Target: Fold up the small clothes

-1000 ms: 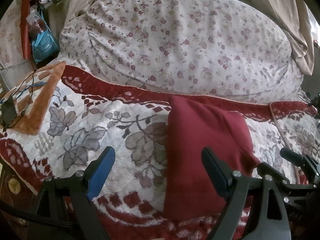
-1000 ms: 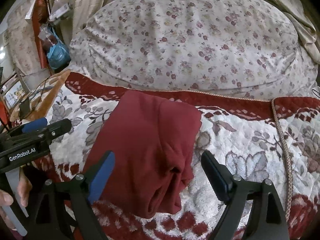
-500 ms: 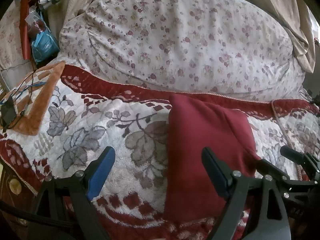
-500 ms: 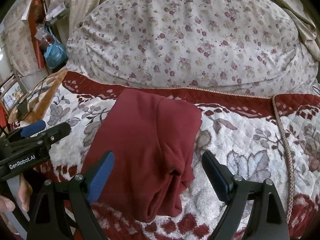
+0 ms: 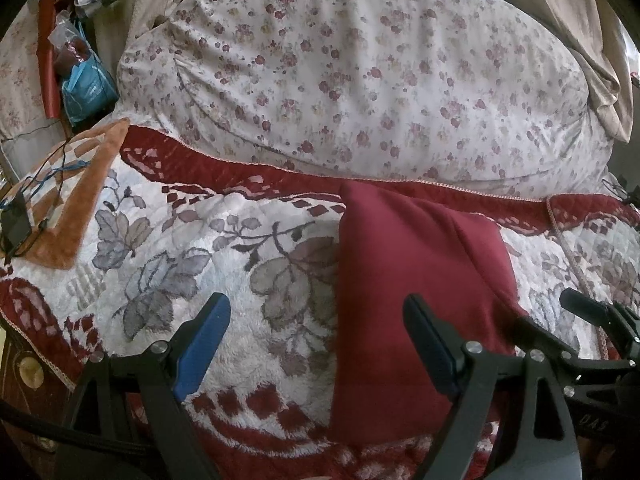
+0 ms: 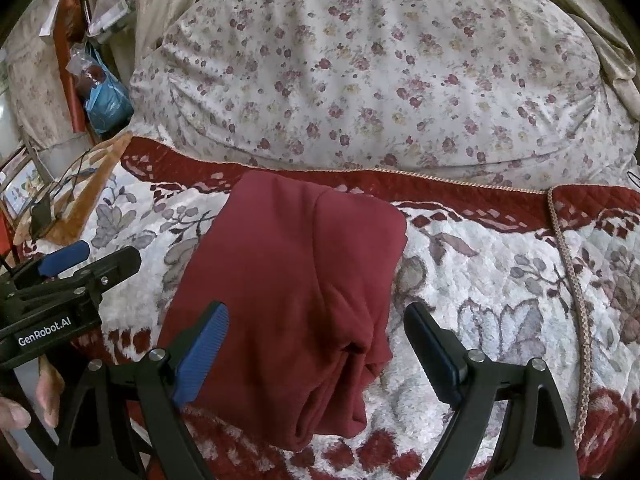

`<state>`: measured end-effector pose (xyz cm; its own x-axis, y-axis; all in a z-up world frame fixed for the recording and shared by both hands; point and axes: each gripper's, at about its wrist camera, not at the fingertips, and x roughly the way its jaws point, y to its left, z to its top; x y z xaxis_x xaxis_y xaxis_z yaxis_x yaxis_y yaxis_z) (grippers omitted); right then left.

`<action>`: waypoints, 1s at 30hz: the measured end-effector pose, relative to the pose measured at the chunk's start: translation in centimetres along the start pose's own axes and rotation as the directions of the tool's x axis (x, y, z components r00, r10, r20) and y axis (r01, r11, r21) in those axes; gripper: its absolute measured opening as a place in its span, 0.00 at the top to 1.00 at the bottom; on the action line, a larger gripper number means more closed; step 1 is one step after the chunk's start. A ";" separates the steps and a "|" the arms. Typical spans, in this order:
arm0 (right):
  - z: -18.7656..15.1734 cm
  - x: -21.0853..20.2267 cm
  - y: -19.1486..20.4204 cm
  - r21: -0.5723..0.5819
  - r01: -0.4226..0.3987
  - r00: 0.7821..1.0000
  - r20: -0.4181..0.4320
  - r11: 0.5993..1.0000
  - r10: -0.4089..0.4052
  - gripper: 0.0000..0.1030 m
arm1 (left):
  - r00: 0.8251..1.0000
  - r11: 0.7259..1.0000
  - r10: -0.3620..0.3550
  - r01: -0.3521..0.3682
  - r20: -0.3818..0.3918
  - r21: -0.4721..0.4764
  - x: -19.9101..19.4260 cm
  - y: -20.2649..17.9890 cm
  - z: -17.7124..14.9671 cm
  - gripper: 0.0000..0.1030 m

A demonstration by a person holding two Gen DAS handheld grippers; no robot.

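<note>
A dark red garment (image 6: 288,292) lies folded into a long block on the red and white leaf-patterned blanket (image 6: 480,292). It also shows in the left wrist view (image 5: 412,280), right of centre. My left gripper (image 5: 316,320) is open and empty above the blanket, its right finger over the garment's near part. My right gripper (image 6: 316,320) is open and empty above the garment's near end, where the layered fold edges show. The left gripper (image 6: 86,258) shows at the left edge of the right wrist view.
A big floral duvet (image 5: 360,80) rises behind the blanket. An orange blanket with cables and a black device (image 5: 16,220) lies at the left. A blue bag (image 5: 86,88) hangs at the back left. A braided cord (image 6: 572,280) runs down the blanket at the right.
Both grippers drifted slightly; the garment sits a little lower in both views. The garment itself has not moved, and both grippers stayed open.
</note>
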<state>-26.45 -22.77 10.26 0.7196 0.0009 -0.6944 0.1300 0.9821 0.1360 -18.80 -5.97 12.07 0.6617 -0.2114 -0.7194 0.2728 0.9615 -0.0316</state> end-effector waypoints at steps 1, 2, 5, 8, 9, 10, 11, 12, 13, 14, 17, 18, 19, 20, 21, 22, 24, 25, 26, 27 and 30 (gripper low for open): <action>0.0 0.1 0.0 -0.001 -0.001 1.000 -0.003 1.000 0.001 0.10 | 1.000 1.000 -0.001 0.001 -0.001 0.001 0.1 0.0 0.0 0.16; 0.0 0.2 0.1 -0.002 -0.002 1.000 -0.004 1.000 0.002 0.10 | 1.000 1.000 0.001 -0.001 -0.002 0.001 0.2 0.1 -0.1 0.16; -0.1 0.3 0.1 -0.003 0.000 1.000 -0.009 1.000 0.000 0.10 | 1.000 1.000 -0.001 0.001 -0.002 0.002 0.1 -0.1 0.1 0.16; -0.1 0.3 0.1 0.002 -0.001 1.000 -0.012 1.000 0.002 0.09 | 1.000 1.000 0.000 0.000 -0.004 0.003 0.3 0.0 0.0 0.16; -0.1 0.3 0.1 0.001 -0.001 1.000 -0.012 1.000 0.001 0.09 | 1.000 1.000 0.000 0.000 -0.005 0.005 0.3 0.1 -0.2 0.16; -0.1 0.4 0.1 0.002 0.000 1.000 -0.014 1.000 0.000 0.09 | 1.000 1.000 0.001 -0.001 -0.003 0.003 0.3 0.0 0.0 0.16; -0.2 0.4 0.1 0.003 -0.001 1.000 -0.015 1.000 0.001 0.09 | 1.000 1.000 0.001 -0.001 -0.002 0.003 0.3 0.0 -0.1 0.16; -0.2 0.4 0.1 0.004 -0.001 1.000 -0.016 1.000 0.001 0.09 | 1.000 1.000 0.001 -0.001 -0.003 0.002 0.3 0.0 0.0 0.16; -0.2 0.4 0.1 0.004 0.000 1.000 -0.016 1.000 0.000 0.09 | 1.000 1.000 0.001 -0.001 -0.003 0.003 0.3 -0.1 0.0 0.16; -0.2 0.4 0.2 0.003 0.000 1.000 -0.016 1.000 0.000 0.09 | 1.000 1.000 0.000 0.000 -0.003 0.003 0.3 -0.1 0.0 0.16; -0.2 0.4 0.2 0.004 0.001 1.000 -0.016 1.000 -0.001 0.09 | 1.000 1.000 0.001 -0.001 -0.004 0.004 0.3 0.0 -0.1 0.16; -0.2 0.4 0.2 0.004 0.000 1.000 -0.018 1.000 0.000 0.09 | 1.000 1.000 0.002 -0.002 -0.004 0.005 0.3 0.1 -0.1 0.16; -0.2 0.4 0.2 0.005 -0.001 1.000 -0.018 1.000 0.001 0.09 | 1.000 1.000 0.001 -0.001 -0.004 0.005 0.3 0.0 0.0 0.16; -0.3 0.5 0.1 0.005 -0.001 1.000 -0.019 1.000 0.001 0.09 | 1.000 1.000 0.000 0.000 -0.004 0.006 0.3 -0.1 0.0 0.16; -0.3 0.6 0.1 0.006 -0.002 1.000 -0.020 1.000 0.002 0.09 | 1.000 1.000 0.001 -0.001 -0.004 0.006 0.3 -0.1 0.0 0.16; -0.3 0.6 0.0 0.006 -0.003 1.000 -0.021 1.000 0.003 0.09 | 1.000 1.000 0.001 -0.001 -0.005 0.005 0.3 -0.1 0.0 0.16; -0.3 0.6 0.0 0.006 -0.003 1.000 -0.021 1.000 0.003 0.09 | 1.000 1.000 0.000 0.000 -0.005 0.005 0.3 -0.1 0.0 0.16; -0.3 0.6 0.0 0.006 -0.003 1.000 -0.021 1.000 0.003 0.09 | 1.000 1.000 0.000 0.000 -0.004 0.005 0.3 -0.1 0.0 0.16; -0.4 0.6 0.0 0.005 -0.004 1.000 -0.021 1.000 0.004 0.09 | 1.000 1.000 0.001 -0.001 -0.005 0.006 0.3 -0.1 0.0 0.16; -0.3 0.6 0.1 0.005 -0.002 1.000 -0.021 1.000 0.002 0.09 | 1.000 1.000 0.000 0.000 -0.006 0.006 0.3 -0.1 0.0 0.16; -0.4 0.7 0.1 0.004 -0.003 1.000 -0.025 1.000 0.003 0.09 | 1.000 1.000 0.001 -0.001 -0.006 0.007 0.3 -0.1 0.0 0.16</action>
<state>-26.20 -22.57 9.49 0.7030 0.0086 -0.7112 0.1308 0.9813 0.1411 -18.60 -6.09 11.80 0.6574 -0.2093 -0.7239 0.2771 0.9605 -0.0261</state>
